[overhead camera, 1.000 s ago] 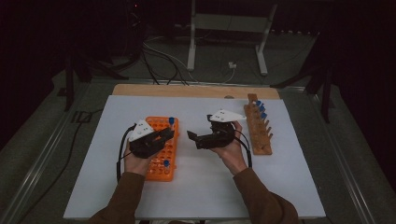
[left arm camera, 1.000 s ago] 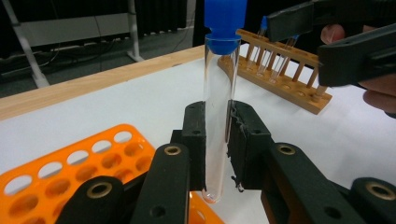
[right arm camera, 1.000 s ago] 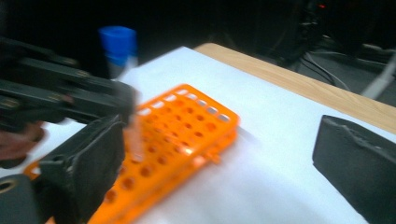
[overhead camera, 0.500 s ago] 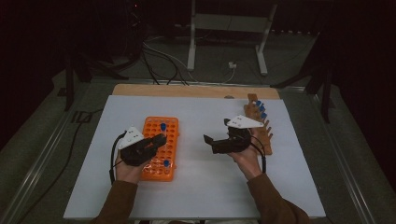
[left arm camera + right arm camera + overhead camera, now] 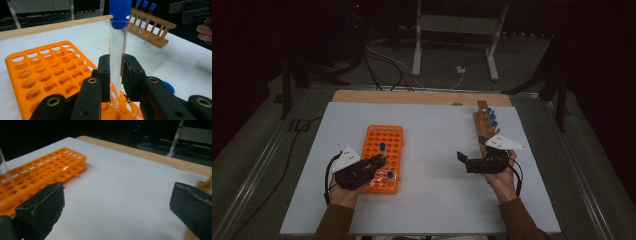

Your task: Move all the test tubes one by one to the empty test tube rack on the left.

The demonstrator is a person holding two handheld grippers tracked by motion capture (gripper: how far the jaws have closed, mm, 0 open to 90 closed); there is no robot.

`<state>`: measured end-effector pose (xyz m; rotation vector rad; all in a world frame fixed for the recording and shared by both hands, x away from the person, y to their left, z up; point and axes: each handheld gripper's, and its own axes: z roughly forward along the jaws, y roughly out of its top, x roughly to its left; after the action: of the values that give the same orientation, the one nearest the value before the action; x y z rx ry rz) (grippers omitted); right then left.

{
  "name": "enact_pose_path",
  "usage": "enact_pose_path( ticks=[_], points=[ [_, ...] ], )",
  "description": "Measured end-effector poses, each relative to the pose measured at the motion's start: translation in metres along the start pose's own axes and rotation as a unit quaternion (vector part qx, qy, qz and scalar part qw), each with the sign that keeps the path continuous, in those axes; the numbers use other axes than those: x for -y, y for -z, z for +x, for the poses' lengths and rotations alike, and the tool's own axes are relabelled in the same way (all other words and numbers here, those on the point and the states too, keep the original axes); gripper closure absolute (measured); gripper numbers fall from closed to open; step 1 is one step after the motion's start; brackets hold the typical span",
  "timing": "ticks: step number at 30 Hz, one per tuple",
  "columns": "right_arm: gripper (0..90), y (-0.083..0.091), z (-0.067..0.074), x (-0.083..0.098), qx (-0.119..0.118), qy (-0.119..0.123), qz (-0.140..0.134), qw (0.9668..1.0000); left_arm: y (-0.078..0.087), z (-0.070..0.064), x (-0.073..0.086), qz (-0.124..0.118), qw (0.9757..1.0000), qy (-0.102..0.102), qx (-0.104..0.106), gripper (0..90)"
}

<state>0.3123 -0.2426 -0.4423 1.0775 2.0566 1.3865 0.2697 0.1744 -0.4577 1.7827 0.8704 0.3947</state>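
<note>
On the white worktop (image 5: 432,150), the orange rack (image 5: 384,145) lies at the left and the wooden rack (image 5: 482,125) at the far right. Left claw (image 5: 115,75) pinches a blue-capped glass tube (image 5: 117,57) upright, its tip just above the orange rack's near holes. Right claw (image 5: 117,205) is spread and holds nothing, near the wooden rack. If the tip meets a hole's rim off-centre, the tube could tilt, slip or crack.

Orange rack (image 5: 383,150) with a grid of round holes, near the table's left edge. Clear tube (image 5: 117,62), blue cap (image 5: 120,11). Tan wooden rack (image 5: 484,131) near right edge, blue-capped tubes. White table (image 5: 432,150), wood strip (image 5: 412,97) at far edge. Black grippers (image 5: 379,161).
</note>
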Motion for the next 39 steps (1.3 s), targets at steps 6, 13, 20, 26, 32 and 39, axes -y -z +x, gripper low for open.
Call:
enact_pose_path(
  ticks=[6, 13, 20, 26, 32, 39],
  points=[
    [0.0, 0.01, -0.009, 0.01, 0.014, 0.002, 0.006, 0.9999, 0.003, -0.004, 0.006, 0.008, 1.0, 0.001, -0.001, 78.2],
    [0.0, 0.016, -0.013, 0.014, 0.02, -0.003, 0.004, 0.9998, 0.01, -0.01, 0.015, 0.017, 0.9998, 0.001, 0.003, 78.2],
    [0.0, 0.015, -0.011, 0.015, 0.019, 0.002, 0.006, 0.9998, 0.007, -0.013, 0.025, 0.054, 0.9985, -0.007, 0.005, 78.2],
    [0.0, 0.015, -0.012, 0.016, 0.026, 0.009, 0.008, 0.9996, 0.005, -0.018, 0.029, 0.09, 0.9958, -0.018, -0.004, 78.2],
    [0.0, 0.014, -0.01, 0.017, 0.024, 0.014, 0.01, 0.9996, 0.006, -0.019, 0.029, 0.093, 0.9954, -0.022, -0.005, 78.2],
    [0.0, 0.013, -0.009, 0.018, 0.024, 0.015, 0.011, 0.9995, 0.006, -0.02, 0.033, 0.111, 0.9932, -0.031, -0.012, 78.2]
  ],
)
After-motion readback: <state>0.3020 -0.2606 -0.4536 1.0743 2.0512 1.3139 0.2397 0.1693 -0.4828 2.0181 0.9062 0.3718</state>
